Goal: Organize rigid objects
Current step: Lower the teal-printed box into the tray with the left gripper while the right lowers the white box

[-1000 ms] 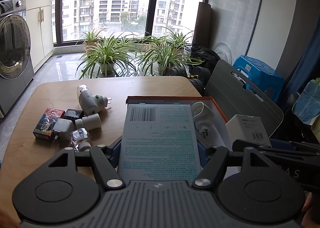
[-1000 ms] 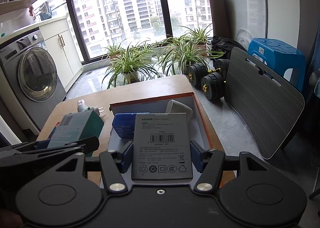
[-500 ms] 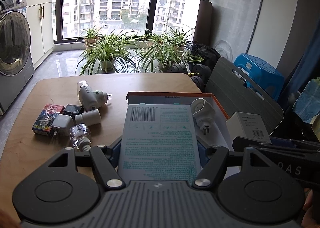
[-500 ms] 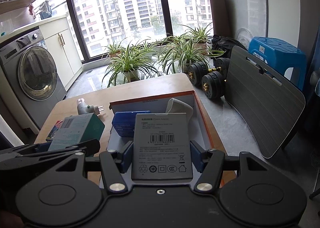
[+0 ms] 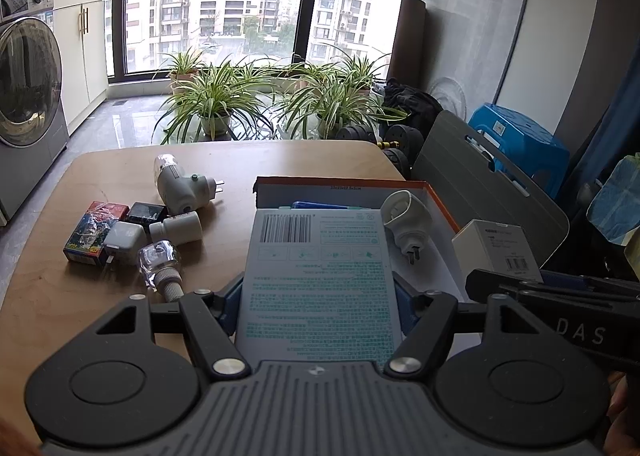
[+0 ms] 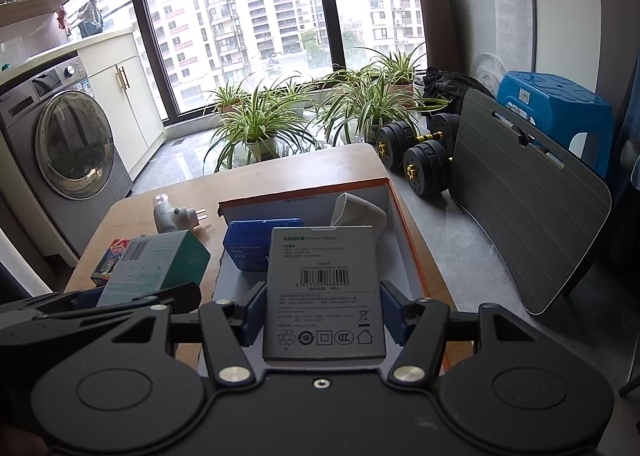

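Note:
My left gripper (image 5: 320,296) is shut on a teal-and-white barcode box (image 5: 320,264), held over the near end of an orange-rimmed cardboard box (image 5: 440,202). My right gripper (image 6: 324,308) is shut on a grey power adapter box (image 6: 324,284) above the same orange-rimmed box (image 6: 398,212). Inside it lie a white plug (image 5: 404,220) and a blue box (image 6: 256,244). Loose on the wooden table (image 5: 100,316) are a white plug adapter (image 5: 180,188), a red card box (image 5: 94,232), a black cube (image 5: 146,212), a white charger (image 5: 124,238), a white cylinder (image 5: 180,226) and a clear-wrapped piece (image 5: 160,260).
Right of the table, a grey slatted board (image 6: 528,216) leans beside black dumbbells (image 6: 416,160) and a blue stool (image 6: 556,108). Potted plants (image 6: 260,124) line the window. A washing machine (image 6: 68,144) stands at the left.

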Demonstrator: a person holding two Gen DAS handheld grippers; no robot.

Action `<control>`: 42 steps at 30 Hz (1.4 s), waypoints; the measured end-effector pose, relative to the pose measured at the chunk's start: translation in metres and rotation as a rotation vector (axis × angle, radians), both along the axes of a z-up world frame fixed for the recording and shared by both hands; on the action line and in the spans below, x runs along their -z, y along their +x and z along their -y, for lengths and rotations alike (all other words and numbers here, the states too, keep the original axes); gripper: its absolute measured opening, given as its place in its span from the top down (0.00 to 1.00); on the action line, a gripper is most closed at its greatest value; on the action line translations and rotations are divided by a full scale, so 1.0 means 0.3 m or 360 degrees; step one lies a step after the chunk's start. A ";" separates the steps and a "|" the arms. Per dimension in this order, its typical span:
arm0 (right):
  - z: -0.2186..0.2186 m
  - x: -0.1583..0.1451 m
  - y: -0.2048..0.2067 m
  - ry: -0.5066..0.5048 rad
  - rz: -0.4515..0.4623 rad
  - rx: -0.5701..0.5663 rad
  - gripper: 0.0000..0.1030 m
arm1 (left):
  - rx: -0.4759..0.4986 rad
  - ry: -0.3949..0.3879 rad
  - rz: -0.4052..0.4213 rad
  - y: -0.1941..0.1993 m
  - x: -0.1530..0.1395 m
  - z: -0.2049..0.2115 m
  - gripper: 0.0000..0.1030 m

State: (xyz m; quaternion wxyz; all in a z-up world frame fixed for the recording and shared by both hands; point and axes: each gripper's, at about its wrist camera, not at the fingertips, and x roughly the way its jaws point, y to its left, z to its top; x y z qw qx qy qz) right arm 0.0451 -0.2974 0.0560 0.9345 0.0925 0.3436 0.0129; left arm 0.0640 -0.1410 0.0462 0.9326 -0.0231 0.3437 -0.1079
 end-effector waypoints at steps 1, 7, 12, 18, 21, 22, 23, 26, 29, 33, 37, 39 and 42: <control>0.000 0.001 0.000 0.0000 -0.0001 0.0000 0.31 | 0.0000 0.0001 -0.0001 0.000 0.001 0.001 0.30; 0.001 0.003 0.000 0.0002 0.0000 0.0000 0.31 | 0.0004 0.0006 -0.0008 -0.002 0.006 0.003 0.30; 0.004 0.015 0.006 0.0001 -0.0005 -0.0001 0.31 | 0.0008 0.0008 -0.0012 -0.003 0.012 0.005 0.30; 0.004 0.015 0.007 0.0001 -0.0006 -0.0001 0.31 | 0.0005 0.0009 -0.0013 -0.002 0.013 0.005 0.30; 0.004 0.022 0.010 0.0002 -0.0008 -0.0003 0.31 | 0.0004 0.0012 -0.0017 0.000 0.016 0.005 0.30; 0.004 0.021 0.011 0.0001 -0.0009 -0.0002 0.31 | 0.0004 0.0012 -0.0017 0.000 0.016 0.005 0.30; 0.003 0.023 0.011 0.0001 -0.0009 -0.0002 0.31 | 0.0004 0.0012 -0.0018 0.000 0.016 0.005 0.30; 0.003 0.031 0.010 0.0002 -0.0009 0.0000 0.31 | 0.0003 0.0013 -0.0018 0.001 0.018 0.005 0.30; 0.004 0.029 0.012 0.0000 -0.0010 -0.0003 0.31 | 0.0004 0.0012 -0.0018 0.001 0.018 0.005 0.30; 0.003 0.032 0.012 0.0000 -0.0010 -0.0004 0.31 | 0.0003 0.0014 -0.0023 0.000 0.023 0.003 0.30; 0.003 0.028 0.013 0.0002 -0.0010 -0.0002 0.31 | 0.0005 0.0014 -0.0024 0.001 0.025 0.003 0.30; 0.003 0.030 0.014 0.0001 -0.0011 -0.0002 0.31 | 0.0004 0.0015 -0.0024 0.000 0.026 0.003 0.30; 0.002 0.029 0.014 0.0001 -0.0012 -0.0002 0.31 | 0.0004 0.0016 -0.0027 0.000 0.027 0.002 0.30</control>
